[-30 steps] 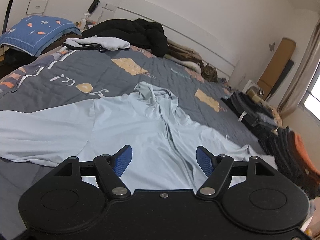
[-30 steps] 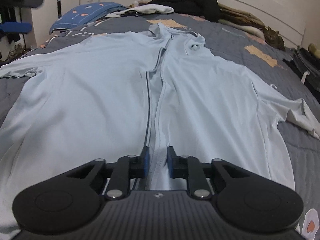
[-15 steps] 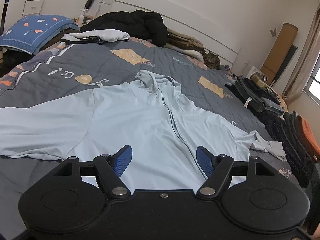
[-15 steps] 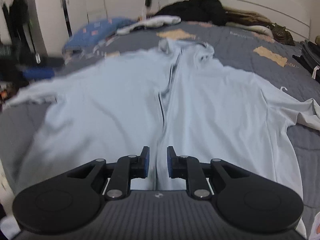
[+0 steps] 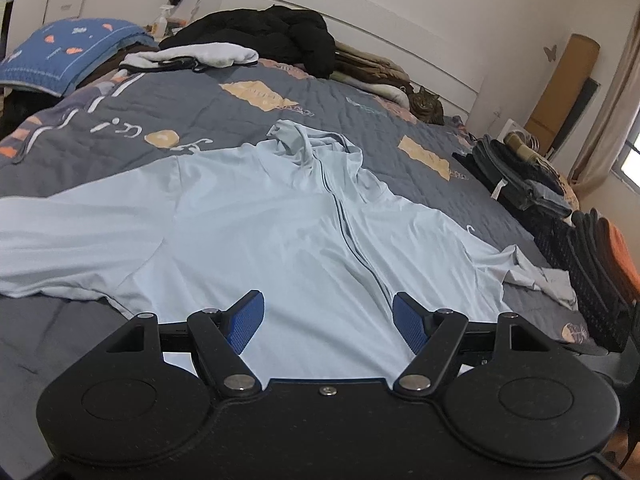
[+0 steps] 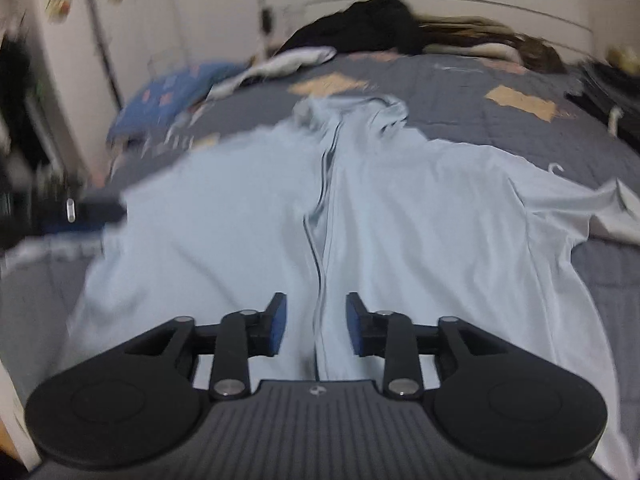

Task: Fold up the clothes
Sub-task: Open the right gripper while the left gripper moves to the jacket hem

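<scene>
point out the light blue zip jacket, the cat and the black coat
light blue zip jacket (image 5: 248,240): left wrist view, left chest panel
cat (image 5: 428,106): left wrist view, its body by the headboard
black coat (image 5: 276,32): left wrist view, middle of heap

Bare quilt (image 5: 224,120) between hooded jacket (image 5: 256,224) and headboard: open passage. Far end blocked by black coat (image 5: 272,36), white garment (image 5: 200,56), cat (image 5: 428,105). Right edge lined with folded clothes stacks (image 5: 560,216). Blue pillow (image 5: 68,52) crowds far left corner.
</scene>
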Tool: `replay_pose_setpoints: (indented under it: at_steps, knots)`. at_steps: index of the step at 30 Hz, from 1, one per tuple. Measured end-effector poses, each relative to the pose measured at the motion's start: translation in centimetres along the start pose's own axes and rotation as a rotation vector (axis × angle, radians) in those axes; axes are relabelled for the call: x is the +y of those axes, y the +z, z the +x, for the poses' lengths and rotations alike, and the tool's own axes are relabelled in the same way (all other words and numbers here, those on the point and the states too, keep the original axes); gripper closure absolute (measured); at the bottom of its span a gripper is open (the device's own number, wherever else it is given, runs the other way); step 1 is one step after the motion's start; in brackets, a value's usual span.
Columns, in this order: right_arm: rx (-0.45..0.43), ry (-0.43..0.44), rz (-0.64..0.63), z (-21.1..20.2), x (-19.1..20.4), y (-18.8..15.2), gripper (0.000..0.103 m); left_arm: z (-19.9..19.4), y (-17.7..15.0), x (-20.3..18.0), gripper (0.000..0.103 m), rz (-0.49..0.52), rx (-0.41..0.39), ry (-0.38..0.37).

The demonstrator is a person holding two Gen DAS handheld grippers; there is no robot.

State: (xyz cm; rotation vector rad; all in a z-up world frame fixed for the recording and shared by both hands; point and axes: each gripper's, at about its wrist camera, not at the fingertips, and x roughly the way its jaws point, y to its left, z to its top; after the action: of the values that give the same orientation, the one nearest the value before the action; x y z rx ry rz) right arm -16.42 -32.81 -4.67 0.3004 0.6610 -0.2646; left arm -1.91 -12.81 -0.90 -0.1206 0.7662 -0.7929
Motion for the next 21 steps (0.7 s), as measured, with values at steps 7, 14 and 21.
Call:
replay_pose_setpoints:
  at_steps: [7, 14, 21]
  knots:
    - [-0.023, 0.058, 0.176, 0.7, -0.9, 0.8, 0.062, -0.2, 0.4, 1.5, 0.033, -0.152, -0.036, -0.016]
    - [-0.047, 0.165, 0.298, 1.2, -1.4, 1.9, 0.059, -3.3, 1.5, 7.5, 0.033, -0.346, -0.099, 0.055]
    - [-0.058, 0.266, 0.364, 1.9, -1.0, 2.5, 0.059, -12.6, 3.7, 20.1, 0.033, -0.468, -0.214, 0.297]
